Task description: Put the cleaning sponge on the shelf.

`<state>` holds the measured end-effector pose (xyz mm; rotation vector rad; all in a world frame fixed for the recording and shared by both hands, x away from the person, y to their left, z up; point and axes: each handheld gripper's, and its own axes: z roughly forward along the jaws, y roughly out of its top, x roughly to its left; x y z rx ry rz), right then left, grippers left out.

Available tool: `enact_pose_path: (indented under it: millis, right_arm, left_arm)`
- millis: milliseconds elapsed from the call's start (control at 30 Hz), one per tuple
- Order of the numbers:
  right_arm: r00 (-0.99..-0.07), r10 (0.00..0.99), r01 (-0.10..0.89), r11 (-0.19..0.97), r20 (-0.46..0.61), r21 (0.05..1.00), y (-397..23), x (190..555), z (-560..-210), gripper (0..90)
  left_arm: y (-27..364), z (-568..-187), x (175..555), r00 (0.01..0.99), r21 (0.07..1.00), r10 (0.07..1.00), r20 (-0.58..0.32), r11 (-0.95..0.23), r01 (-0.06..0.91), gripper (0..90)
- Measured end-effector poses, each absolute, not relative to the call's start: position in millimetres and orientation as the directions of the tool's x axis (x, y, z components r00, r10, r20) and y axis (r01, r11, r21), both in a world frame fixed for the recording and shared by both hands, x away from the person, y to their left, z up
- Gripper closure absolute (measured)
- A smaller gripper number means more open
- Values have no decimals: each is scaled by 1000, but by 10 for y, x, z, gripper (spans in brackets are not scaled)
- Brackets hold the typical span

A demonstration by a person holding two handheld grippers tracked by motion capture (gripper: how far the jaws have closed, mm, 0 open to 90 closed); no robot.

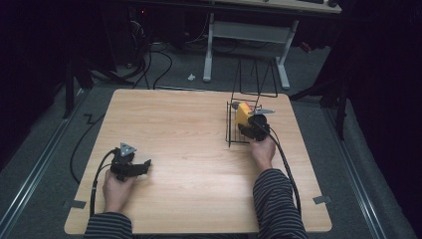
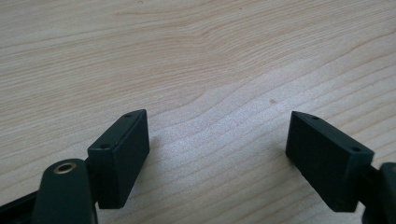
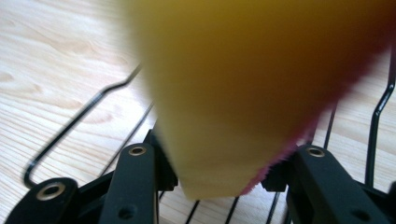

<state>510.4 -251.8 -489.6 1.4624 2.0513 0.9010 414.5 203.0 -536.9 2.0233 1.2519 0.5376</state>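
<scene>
Your right gripper [image 1: 250, 121] was clamped on a yellow sponge [image 1: 242, 112] (a pink layer showed along one edge), holding it over the black wire rack [image 1: 234, 137] at the table's [image 1: 189, 129] far right. Your left gripper [image 1: 141, 166] rested low on the bare wood near the front left, jaws spread wide and holding nothing.

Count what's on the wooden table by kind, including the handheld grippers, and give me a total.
Grippers: 2, the left gripper open, the right gripper shut on the sponge.
Yellow sponge: 1
Black wire rack: 1
Total: 4
</scene>
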Motion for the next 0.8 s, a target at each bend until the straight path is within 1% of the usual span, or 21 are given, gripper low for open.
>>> enact_pose_path:
  millis: [233, 300, 333, 367, 400, 433, 467, 500, 633, 800]
  right_arm:
    - [-332, 943, 652, 223, 8, 725, -2509, 5108, -4939, 575]
    - [-332, 943, 654, 221, 12, 724, -2503, 5106, -4936, 541]
    - [-329, 944, 652, 218, 12, 726, -2506, 5105, -4931, 488]
    - [-329, 944, 651, 212, 20, 729, -2513, 5106, -4930, 460]
    - [-329, 944, 651, 212, 20, 729, -2513, 5106, -4930, 460]
    - [-326, 945, 655, 202, 31, 728, -2518, 5104, -4927, 431]
    - [-324, 945, 655, 202, 29, 728, -2524, 5100, -4917, 377]
    - [-324, 945, 655, 202, 29, 728, -2524, 5100, -4917, 377]
    - [-323, 945, 652, 189, 44, 734, -2557, 5059, -4878, 304]
    - [-326, 943, 651, 179, 60, 737, -2590, 5016, -4824, 278]
  left_arm:
    - [2030, -5369, 4145, 450, 735, 893, -9, -299, 608, 220]
    - [2030, -5369, 4145, 450, 735, 893, -9, -299, 608, 220]
    - [2030, -5369, 4145, 450, 735, 893, -9, -299, 608, 220]
    - [2030, -5369, 4145, 450, 735, 893, -9, -299, 609, 220]
    - [2031, -5369, 4145, 450, 735, 893, -9, -299, 608, 220]
    - [2030, -5369, 4145, 450, 735, 893, -9, -299, 608, 220]
    - [2030, -5369, 4145, 450, 735, 893, -9, -299, 608, 220]
    - [2030, -5369, 4145, 450, 735, 893, -9, -299, 608, 220]
    - [2030, -5369, 4145, 450, 735, 893, -9, -299, 608, 220]
    - [2030, -5369, 4145, 450, 735, 893, -10, -299, 608, 220]
